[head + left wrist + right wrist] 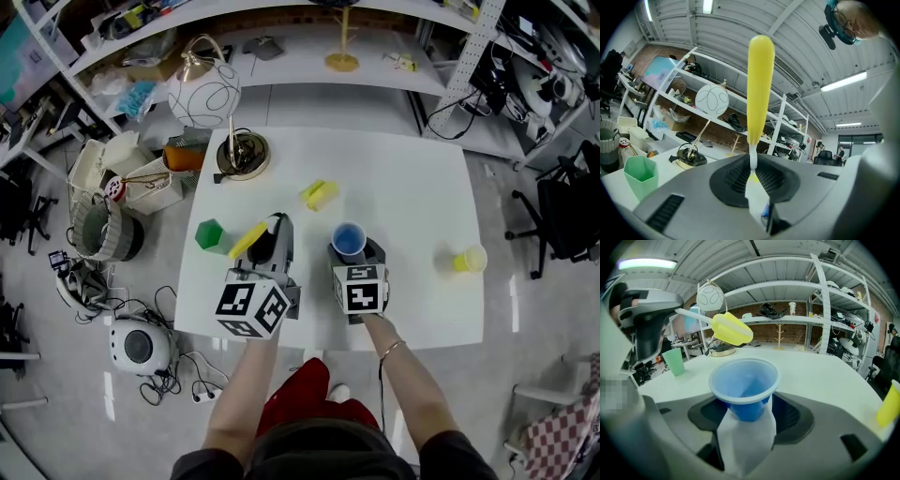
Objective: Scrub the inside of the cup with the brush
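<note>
Brush (pixel 760 84) sits clamped in left tool (pixel 754 185), blue cup (pixel 744 380) clamped in right tool (pixel 746 416), over white table (pixel 422 187).

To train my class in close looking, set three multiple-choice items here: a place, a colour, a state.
1. Where is the green cup? A on the table, left of the left gripper; B on a shelf; C on the floor.
2. What colour is the cup in the right gripper? A red; B blue; C yellow.
3. How is the brush? A lying flat; B inside the cup; C gripped by the left gripper.
1 A, seen in the head view; 2 B, its rim is blue; 3 C, jaws shut on it.
</note>
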{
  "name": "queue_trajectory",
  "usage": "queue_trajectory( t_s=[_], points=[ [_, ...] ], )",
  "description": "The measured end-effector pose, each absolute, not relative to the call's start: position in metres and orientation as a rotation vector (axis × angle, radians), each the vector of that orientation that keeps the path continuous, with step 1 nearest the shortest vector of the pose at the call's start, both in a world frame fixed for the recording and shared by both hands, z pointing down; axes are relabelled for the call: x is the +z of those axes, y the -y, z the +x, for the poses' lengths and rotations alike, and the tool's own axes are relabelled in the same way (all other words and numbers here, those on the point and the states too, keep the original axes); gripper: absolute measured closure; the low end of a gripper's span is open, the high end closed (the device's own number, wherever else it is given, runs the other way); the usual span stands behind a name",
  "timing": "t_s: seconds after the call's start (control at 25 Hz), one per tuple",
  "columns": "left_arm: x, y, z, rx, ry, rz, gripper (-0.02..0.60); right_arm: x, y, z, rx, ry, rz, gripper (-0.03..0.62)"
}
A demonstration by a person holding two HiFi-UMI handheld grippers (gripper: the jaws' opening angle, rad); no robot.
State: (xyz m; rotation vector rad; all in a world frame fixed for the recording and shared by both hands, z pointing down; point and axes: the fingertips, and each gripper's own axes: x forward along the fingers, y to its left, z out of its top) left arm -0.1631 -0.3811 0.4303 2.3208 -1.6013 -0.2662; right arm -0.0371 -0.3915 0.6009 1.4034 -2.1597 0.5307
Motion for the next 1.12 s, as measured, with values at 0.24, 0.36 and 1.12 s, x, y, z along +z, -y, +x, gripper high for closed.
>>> queue_trajectory(
  t_s=[0.24, 0.36, 1.12],
  points=[
    [0.427, 0.377, -0.166, -0.286, 1.621, 2.309, 0.540, 0.601, 0.386, -0.034, 0.548, 2.165, 1.410, 0.289],
    [0.425, 0.373, -0.169, -0.294, 1.640, 2.300, 0.539, 0.595, 0.381, -0.035, 0.559, 2.187, 1.411, 0.289],
    [0.386, 0.311, -0.170, -0.357, 1.706, 2.328, 0.538, 0.535, 0.310, -0.022, 0.548, 2.322, 1.440, 0.292]
  ],
)
